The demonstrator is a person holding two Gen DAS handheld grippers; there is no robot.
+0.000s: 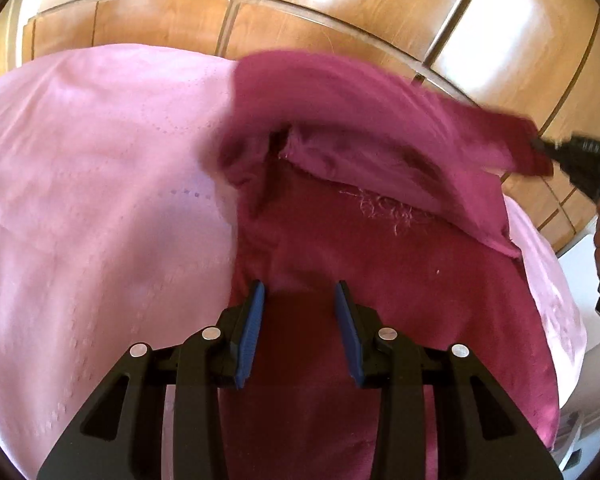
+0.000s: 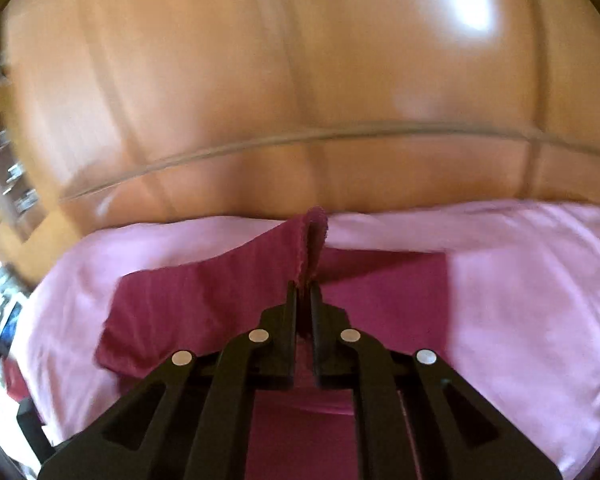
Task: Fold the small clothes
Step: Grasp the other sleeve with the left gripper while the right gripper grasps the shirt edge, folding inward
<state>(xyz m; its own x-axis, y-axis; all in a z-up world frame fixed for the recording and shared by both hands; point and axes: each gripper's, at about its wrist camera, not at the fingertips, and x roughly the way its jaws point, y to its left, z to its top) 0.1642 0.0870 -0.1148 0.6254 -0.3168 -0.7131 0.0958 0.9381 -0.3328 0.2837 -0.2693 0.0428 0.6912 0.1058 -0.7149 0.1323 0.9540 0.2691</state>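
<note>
1. Blue-padded left gripper (image 1: 299, 292) hovers with jaws apart over the dark magenta knit garment (image 1: 380, 248), gripping nothing.
2. Right gripper (image 2: 303, 285) pinches the garment's corner, lifted above the pink bedsheet (image 1: 100, 168).
3. Carry the corner across evenly, keeping the lower layer flat.

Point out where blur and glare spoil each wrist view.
Left wrist view: the lifted part of the magenta garment smears, while the left gripper stays crisp; glare whitens the wooden panels. Right wrist view: nearly everything streaks, panels most, with a glare patch at upper right; only the right gripper, pinching the cloth, looks sharp.
</note>
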